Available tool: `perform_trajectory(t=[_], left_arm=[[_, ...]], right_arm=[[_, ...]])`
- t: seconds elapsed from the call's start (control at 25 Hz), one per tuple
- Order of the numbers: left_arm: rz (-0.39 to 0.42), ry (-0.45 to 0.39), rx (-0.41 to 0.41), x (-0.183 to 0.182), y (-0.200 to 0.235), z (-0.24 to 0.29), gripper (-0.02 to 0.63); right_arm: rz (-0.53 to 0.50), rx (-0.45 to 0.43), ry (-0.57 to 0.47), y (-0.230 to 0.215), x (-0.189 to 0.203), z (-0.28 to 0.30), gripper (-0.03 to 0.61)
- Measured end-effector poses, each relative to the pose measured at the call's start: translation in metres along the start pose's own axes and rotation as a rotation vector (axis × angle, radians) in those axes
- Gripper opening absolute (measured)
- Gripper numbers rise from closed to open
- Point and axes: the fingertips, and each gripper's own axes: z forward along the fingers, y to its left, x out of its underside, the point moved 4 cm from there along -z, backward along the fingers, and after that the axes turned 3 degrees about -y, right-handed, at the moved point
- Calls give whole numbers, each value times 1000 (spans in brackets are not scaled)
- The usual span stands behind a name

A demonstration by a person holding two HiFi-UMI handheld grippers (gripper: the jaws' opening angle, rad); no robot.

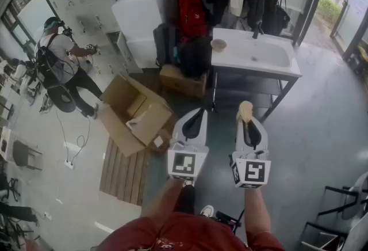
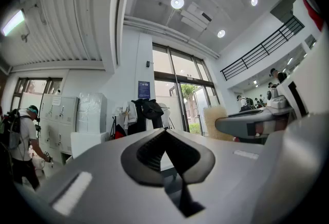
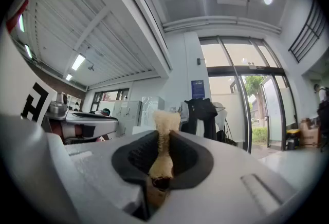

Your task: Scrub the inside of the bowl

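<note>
A small tan bowl [image 1: 218,44] stands on the white sink counter [image 1: 230,54] far ahead, left of the basin [image 1: 264,54]. My right gripper [image 1: 248,120] is shut on a beige sponge [image 1: 245,110], pinched upright between its jaws; in the right gripper view the sponge [image 3: 163,141] sticks up past the tips. My left gripper [image 1: 197,116] is shut with nothing in it, and its jaws meet in the left gripper view [image 2: 165,133]. Both grippers are held side by side at chest height, well short of the sink.
An open cardboard box [image 1: 135,114] lies on the floor at the left beside a wooden pallet [image 1: 123,172]. Bags and hanging clothes [image 1: 190,19] crowd the wall left of the sink. A person [image 1: 60,65] stands by grey lockers at far left. Dark chair frames [image 1: 333,215] stand at the right.
</note>
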Motion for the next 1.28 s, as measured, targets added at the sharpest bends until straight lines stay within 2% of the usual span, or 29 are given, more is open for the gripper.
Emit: perform_trajectory(t=[0.24, 0.4, 0.48, 0.64, 1.08, 1.28], left_arm=[[43, 15, 23, -30, -37, -53, 5], [13, 6, 30, -35, -40, -72, 5], [23, -6, 33, -37, -36, -77, 5], [-2, -7, 31, -27, -19, -86, 5], [-50, -19, 40, -20, 62, -77, 5], [-71, -21, 41, -15, 75, -65, 5]], right_arm=[[39, 15, -26, 6, -35, -59, 51], [37, 15, -27, 19, -40, -72, 51], [39, 16, -27, 26, -40, -74, 51], [42, 17, -31, 44, -38, -67, 51], [31, 56, -34, 92, -41, -9, 51], [24, 66, -42, 95, -41, 5, 51]])
